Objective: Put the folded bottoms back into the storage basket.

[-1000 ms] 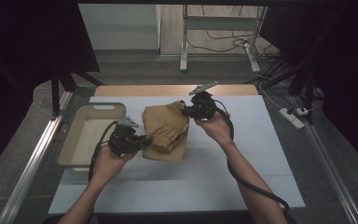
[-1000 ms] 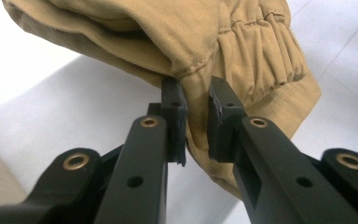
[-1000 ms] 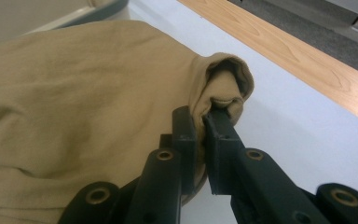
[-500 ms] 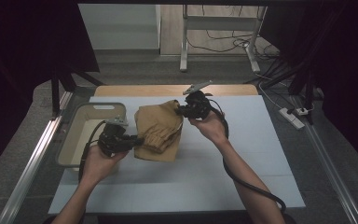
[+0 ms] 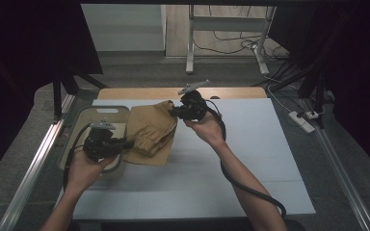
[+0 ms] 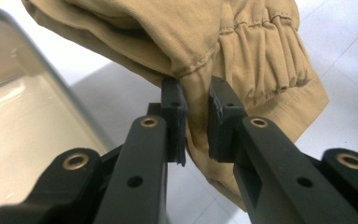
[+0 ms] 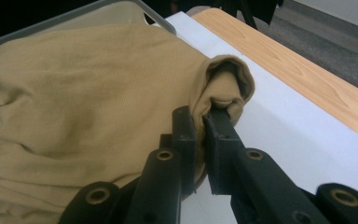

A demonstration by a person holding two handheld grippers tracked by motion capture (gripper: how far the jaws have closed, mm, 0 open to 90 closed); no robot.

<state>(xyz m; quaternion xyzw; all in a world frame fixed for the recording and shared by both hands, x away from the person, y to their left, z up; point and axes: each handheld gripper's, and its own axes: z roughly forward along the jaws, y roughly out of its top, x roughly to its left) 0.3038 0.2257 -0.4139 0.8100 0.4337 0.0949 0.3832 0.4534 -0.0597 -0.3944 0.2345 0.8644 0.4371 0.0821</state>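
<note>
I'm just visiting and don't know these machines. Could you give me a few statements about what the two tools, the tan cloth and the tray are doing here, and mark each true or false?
1. Both tools grip the tan garment. True: the left tool and the right tool each pinch a fold of it.
2. The garment lies fully inside the grey bin. False: it hangs beside the bin, over the white table.
3. The garment has a gathered elastic band. True.
4. The right tool rests on the table, holding nothing. False: it is raised and clamps the cloth.

Garment [image 5: 150,131] right of bin [image 5: 79,120], overlapping rim
</note>
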